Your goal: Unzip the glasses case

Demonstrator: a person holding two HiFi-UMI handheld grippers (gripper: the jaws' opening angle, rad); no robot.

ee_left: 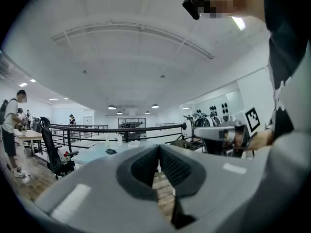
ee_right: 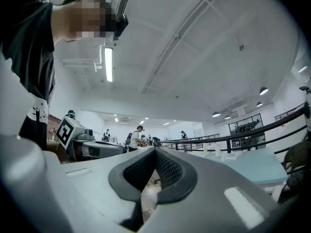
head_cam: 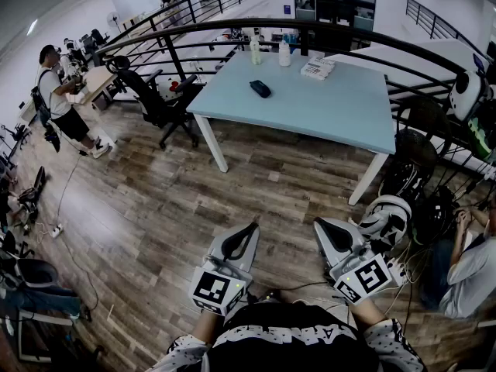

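The dark glasses case lies zipped on the light blue table, far ahead of me across the wooden floor. In the left gripper view the case is a small dark shape on the tabletop. Both grippers are held close to my body, well short of the table. My left gripper is shut, its padded fingers meeting at the tips with nothing between them. My right gripper is also shut and empty, its pads closed together. Each gripper view shows the other gripper alongside.
Two bottles and a white booklet stand at the table's far edge. A black office chair sits at its left. A curved black railing runs behind. A person stands far left; another sits at right.
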